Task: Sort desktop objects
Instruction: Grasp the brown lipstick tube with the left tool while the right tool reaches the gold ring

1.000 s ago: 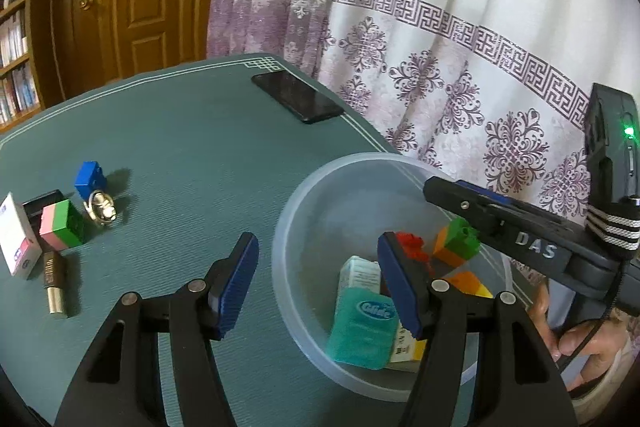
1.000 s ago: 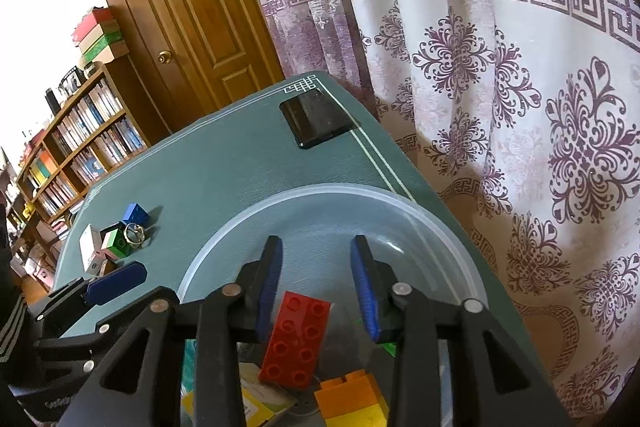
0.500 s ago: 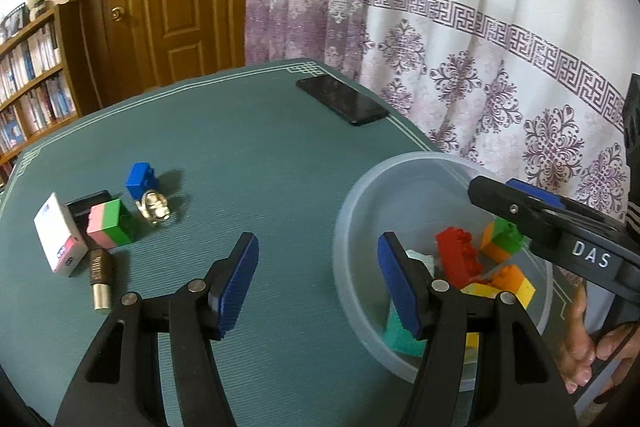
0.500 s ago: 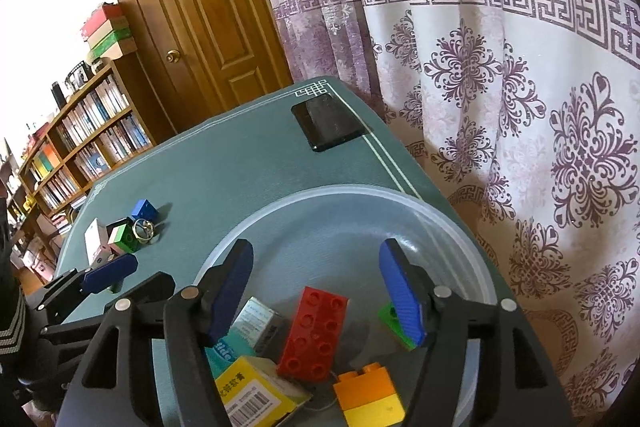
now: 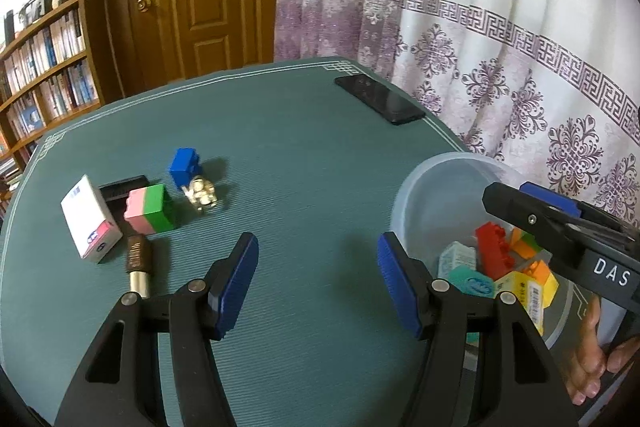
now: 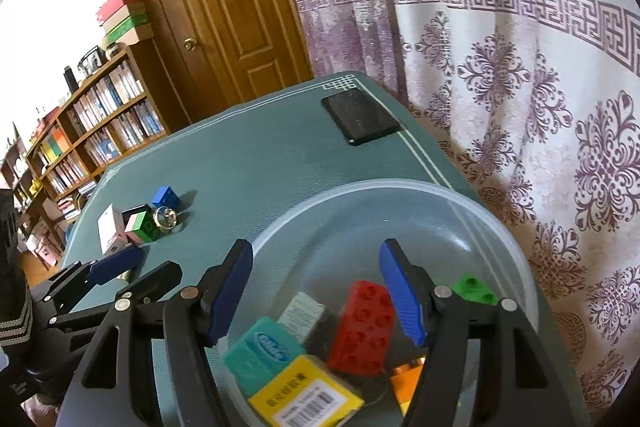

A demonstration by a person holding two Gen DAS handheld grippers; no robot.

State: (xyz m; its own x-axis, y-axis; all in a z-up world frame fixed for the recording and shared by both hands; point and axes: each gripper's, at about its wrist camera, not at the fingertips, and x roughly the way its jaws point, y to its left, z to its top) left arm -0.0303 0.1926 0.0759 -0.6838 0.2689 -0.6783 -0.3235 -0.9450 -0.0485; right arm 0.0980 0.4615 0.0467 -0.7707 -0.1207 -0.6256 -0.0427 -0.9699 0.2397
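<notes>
Loose blocks (image 5: 150,209) lie far-left of left gripper (image 5: 318,285), the nearer; right gripper (image 6: 316,293) over bowl (image 6: 516,259). Both fingers spread, empty.

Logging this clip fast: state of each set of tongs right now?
Left tongs: open, empty, over the green table.
Right tongs: open, empty, above the plastic bowl, red brick below them.

Both claws are hanging with their jaws spread wide and gripping nothing: the left claw (image 5: 318,279) is sitting low, the right claw (image 6: 316,287) beside it (bare fingers (image 5: 588,367) curling around its handle).
</notes>
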